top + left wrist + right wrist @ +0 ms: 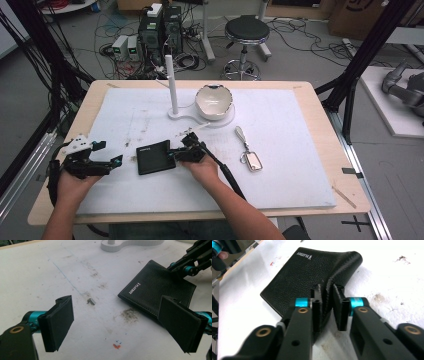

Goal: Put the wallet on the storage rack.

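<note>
Jaws of right gripper (327, 302) pinch black pebbled-leather wallet (312, 275) — edge buckled.

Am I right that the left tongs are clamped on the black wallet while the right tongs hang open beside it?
No, it's the other way round. In the right gripper view the right tongs are shut on the black wallet, and in the left gripper view the left tongs hang open beside it.

My high view looks forward and down over the whole table (310, 150). My two gripper views sit low and close, facing each other across the black wallet (160, 291), which all three share.
</note>
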### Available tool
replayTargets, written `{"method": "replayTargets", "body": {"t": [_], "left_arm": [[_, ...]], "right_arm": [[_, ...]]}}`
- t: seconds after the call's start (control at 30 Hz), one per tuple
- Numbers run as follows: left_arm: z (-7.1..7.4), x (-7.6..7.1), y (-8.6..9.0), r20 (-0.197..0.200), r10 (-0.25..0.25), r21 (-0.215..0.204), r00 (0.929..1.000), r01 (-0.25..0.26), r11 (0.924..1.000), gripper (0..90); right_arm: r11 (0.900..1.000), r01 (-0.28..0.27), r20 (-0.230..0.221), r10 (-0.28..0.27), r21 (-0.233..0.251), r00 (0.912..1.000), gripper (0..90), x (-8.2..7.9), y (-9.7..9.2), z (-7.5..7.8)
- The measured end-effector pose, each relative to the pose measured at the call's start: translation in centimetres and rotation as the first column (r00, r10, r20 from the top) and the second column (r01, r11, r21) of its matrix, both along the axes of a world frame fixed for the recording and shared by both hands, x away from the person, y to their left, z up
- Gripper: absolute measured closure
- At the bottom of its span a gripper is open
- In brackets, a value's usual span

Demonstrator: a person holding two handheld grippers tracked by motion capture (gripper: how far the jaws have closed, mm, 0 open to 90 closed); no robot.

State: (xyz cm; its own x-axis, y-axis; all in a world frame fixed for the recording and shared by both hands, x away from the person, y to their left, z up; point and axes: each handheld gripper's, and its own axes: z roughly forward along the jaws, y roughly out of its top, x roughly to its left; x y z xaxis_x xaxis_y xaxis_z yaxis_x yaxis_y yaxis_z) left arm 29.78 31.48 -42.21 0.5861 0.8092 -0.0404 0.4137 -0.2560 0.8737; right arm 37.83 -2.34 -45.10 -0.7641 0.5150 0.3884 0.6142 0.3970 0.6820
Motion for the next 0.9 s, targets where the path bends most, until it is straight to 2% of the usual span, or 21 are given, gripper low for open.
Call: {"method": "replayTargets", "body": {"t": [0.13,0.27,0.33,0.37,0.47,0.57,0.6,0.63,0.67,0.7,0.77,0.83,0.87,0.9], "left_arm": [[-0.1,0.0,0.1,-0.001,0.001,-0.003,1.0000,-0.001,1.0000,13.6],[-0.1,0.0,0.0,-0.002,0.002,-0.003,1.0000,-0.002,1.0000,13.6],[-0.1,0.0,0.0,-0.002,0.002,-0.002,1.0000,-0.002,1.0000,13.6],[-0.1,0.0,0.0,-0.002,0.002,-0.002,1.0000,-0.002,1.0000,13.6],[-0.1,0.0,0.0,-0.004,0.002,-0.001,1.0000,-0.002,1.0000,13.6],[-0.2,0.0,-0.1,-0.005,0.003,-0.001,1.0000,-0.003,1.0000,13.6],[-0.2,0.0,-0.1,-0.005,0.003,-0.001,1.0000,-0.003,1.0000,13.6],[-0.2,0.0,-0.1,-0.005,0.003,-0.001,1.0000,-0.003,1.0000,13.6],[-0.2,0.0,-0.1,-0.003,0.002,-0.004,1.0000,-0.002,1.0000,13.6],[-0.2,0.0,-0.1,-0.003,0.002,-0.004,1.0000,-0.002,1.0000,13.6],[-0.1,0.0,-0.2,-0.002,0.002,-0.002,1.0000,-0.002,1.0000,13.6],[-0.1,0.0,-0.2,-0.003,0.001,-0.001,1.0000,-0.001,1.0000,13.6],[-0.1,0.0,-0.2,-0.001,0.000,-0.002,1.0000,0.000,1.0000,13.6],[-0.1,0.0,-0.2,0.000,0.001,-0.001,1.0000,-0.001,1.0000,13.6]], "right_arm": [[0.9996,-0.019,0.059,0.020,-0.021,0.9981,85.2,-0.3,-0.1,0.6],[0.9996,-0.010,0.133,0.013,-0.027,0.9910,85.7,-0.3,-0.9,1.8],[0.9995,-0.008,0.160,0.013,-0.029,0.9870,85.8,-0.3,-1.4,2.5],[0.9995,-0.008,0.160,0.013,-0.029,0.9870,85.8,-0.3,-1.4,2.5],[0.9994,0.004,0.214,0.003,-0.034,0.9768,85.9,-0.3,-2.6,4.1],[0.9993,0.010,0.232,-0.002,-0.035,0.9727,85.9,-0.2,-3.1,4.9],[0.9991,0.022,0.259,-0.012,-0.035,0.9658,86.0,-0.2,-3.8,5.9],[0.9991,0.022,0.259,-0.012,-0.035,0.9658,86.0,-0.2,-3.8,5.9],[0.9991,0.036,0.281,-0.027,-0.024,0.9594,86.0,0.0,-4.6,6.7],[0.9991,0.036,0.281,-0.027,-0.024,0.9594,86.0,0.0,-4.6,6.7],[0.9980,0.057,0.306,-0.046,-0.028,0.9509,86.0,0.2,-5.7,7.8],[0.9975,0.064,0.310,-0.053,-0.028,0.9492,86.0,0.2,-6.1,8.2],[0.9967,0.079,0.326,-0.067,-0.022,0.9431,86.0,0.5,-6.8,8.9],[0.9961,0.086,0.330,-0.074,-0.021,0.9410,86.0,0.6,-7.2,9.3]]}}
